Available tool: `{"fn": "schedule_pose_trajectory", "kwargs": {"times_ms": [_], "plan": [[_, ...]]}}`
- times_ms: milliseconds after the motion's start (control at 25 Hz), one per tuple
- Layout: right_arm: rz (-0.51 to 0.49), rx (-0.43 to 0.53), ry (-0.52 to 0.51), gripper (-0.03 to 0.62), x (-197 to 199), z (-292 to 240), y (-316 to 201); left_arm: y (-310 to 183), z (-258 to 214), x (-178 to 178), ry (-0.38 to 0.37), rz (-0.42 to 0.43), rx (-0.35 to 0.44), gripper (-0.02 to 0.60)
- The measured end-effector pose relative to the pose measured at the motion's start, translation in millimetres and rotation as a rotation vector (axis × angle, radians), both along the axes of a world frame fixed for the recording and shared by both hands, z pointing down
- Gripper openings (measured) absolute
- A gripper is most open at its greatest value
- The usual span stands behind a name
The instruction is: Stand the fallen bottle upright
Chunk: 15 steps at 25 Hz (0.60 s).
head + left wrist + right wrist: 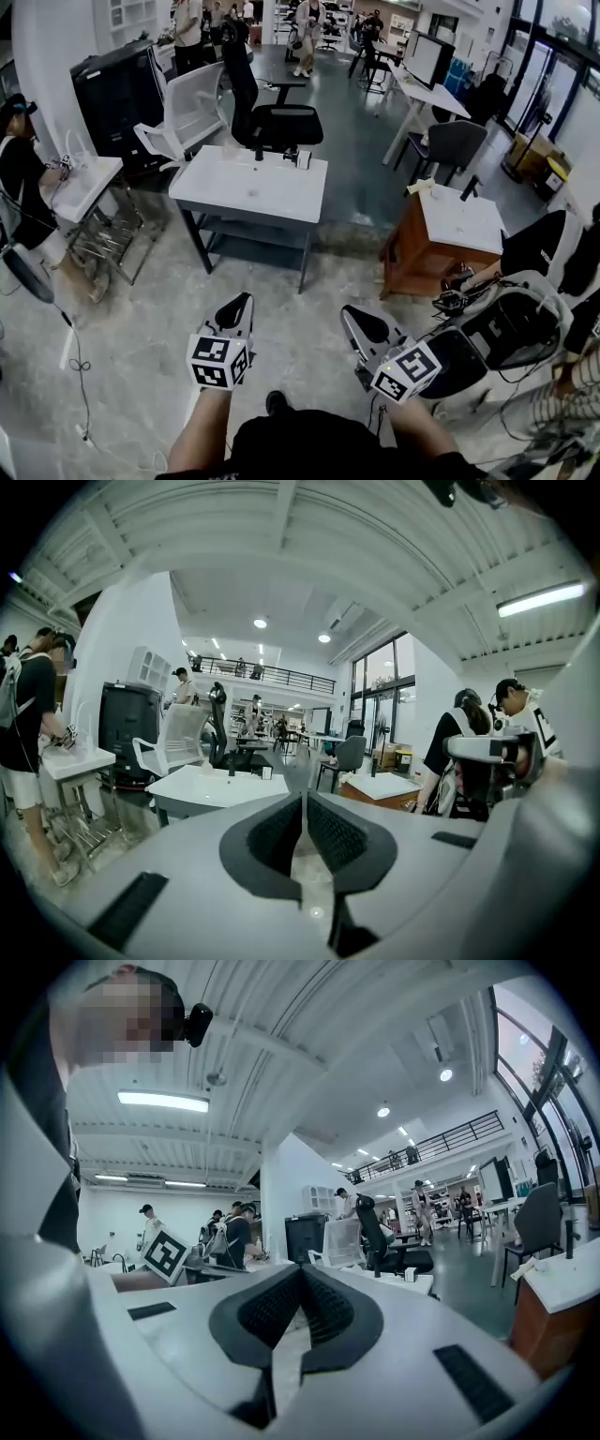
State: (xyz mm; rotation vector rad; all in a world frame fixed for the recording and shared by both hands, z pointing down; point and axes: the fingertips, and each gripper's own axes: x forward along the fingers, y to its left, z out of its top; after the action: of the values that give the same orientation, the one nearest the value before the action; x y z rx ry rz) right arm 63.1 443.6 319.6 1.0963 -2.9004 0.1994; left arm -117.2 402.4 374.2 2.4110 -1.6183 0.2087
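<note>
One table [248, 192]. Just behind table, two chairs: white chair [187, 108], black chair [277, 122]. Right of table, one wooden stand [412, 258]. Before table, two grippers: left gripper [244, 300], right gripper [349, 314].

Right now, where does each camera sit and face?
Head view: on the person's head, facing steeply down; forearms, left gripper and right gripper show, white table ahead.
Left gripper view: on the left gripper, facing the white table along its shut jaws.
Right gripper view: on the right gripper, facing that table, jaws shut; the person's head camera shows top left.
Shared: all see the table and white chair.
</note>
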Motion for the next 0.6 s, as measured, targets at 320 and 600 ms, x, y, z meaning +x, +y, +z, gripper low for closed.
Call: {"fn": "schedule_pose_trajectory", "kwargs": {"times_ms": [320, 600], "plan": [[-0.016, -0.015, 0.02, 0.014, -46.0, 10.8, -61.2, -59.0, 13.5, -38.9, 0.025, 0.007, -0.014, 0.032], [-0.013, -0.045, 0.014, 0.014, -54.4, 25.1, -112.3, -106.9, 26.6, -42.9, 0.017, 0.027, -0.045, 0.032]]}}
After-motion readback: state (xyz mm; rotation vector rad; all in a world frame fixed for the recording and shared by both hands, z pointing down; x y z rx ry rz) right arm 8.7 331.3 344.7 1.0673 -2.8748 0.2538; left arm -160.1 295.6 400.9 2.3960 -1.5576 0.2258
